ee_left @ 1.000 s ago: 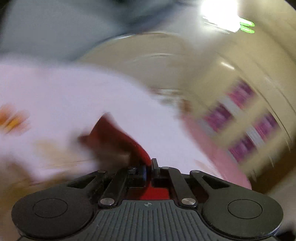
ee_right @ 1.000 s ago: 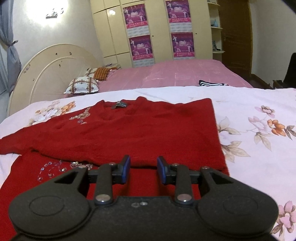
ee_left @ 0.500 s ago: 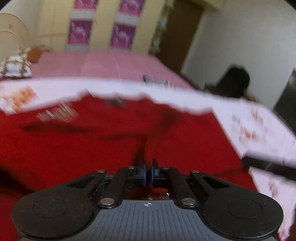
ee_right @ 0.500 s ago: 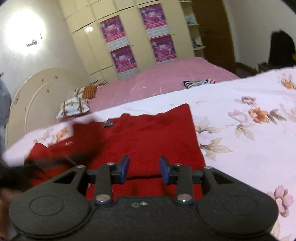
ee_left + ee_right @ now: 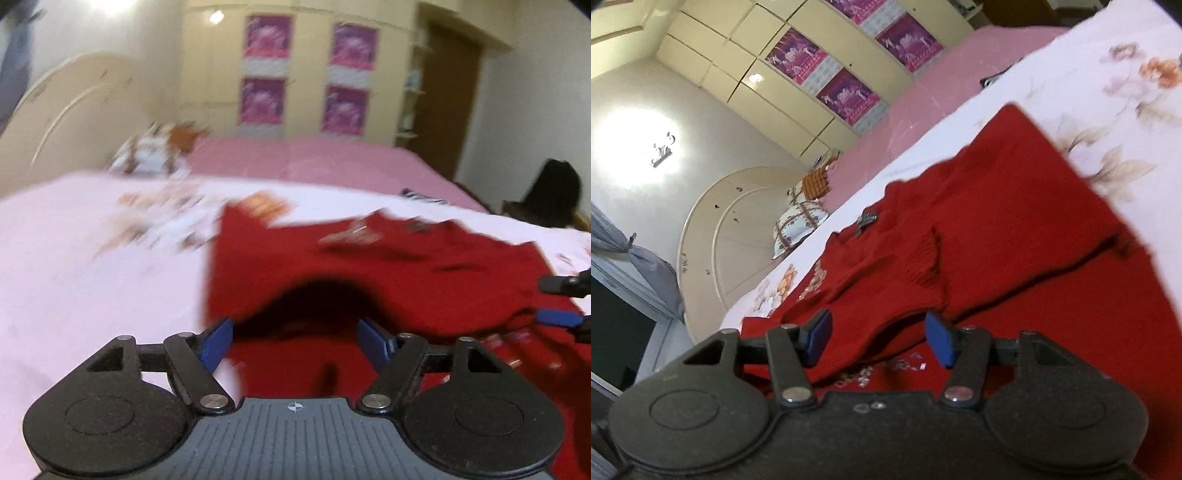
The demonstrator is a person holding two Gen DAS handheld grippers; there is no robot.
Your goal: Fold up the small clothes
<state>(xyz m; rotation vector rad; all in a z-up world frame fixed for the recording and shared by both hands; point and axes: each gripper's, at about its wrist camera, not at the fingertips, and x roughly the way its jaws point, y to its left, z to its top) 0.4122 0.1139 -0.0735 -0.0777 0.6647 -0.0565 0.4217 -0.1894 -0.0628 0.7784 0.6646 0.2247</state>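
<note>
sweater (image 5: 1015,236) lay part-folded on bedspread (image 5: 92,266) | left gripper (image 5: 295,343) jaws had just spread, nothing pinched | right gripper (image 5: 877,341) jaws also just widened, over sweater hem, empty | advice: regrip both hem corners evenly, keep the fold flat
</note>
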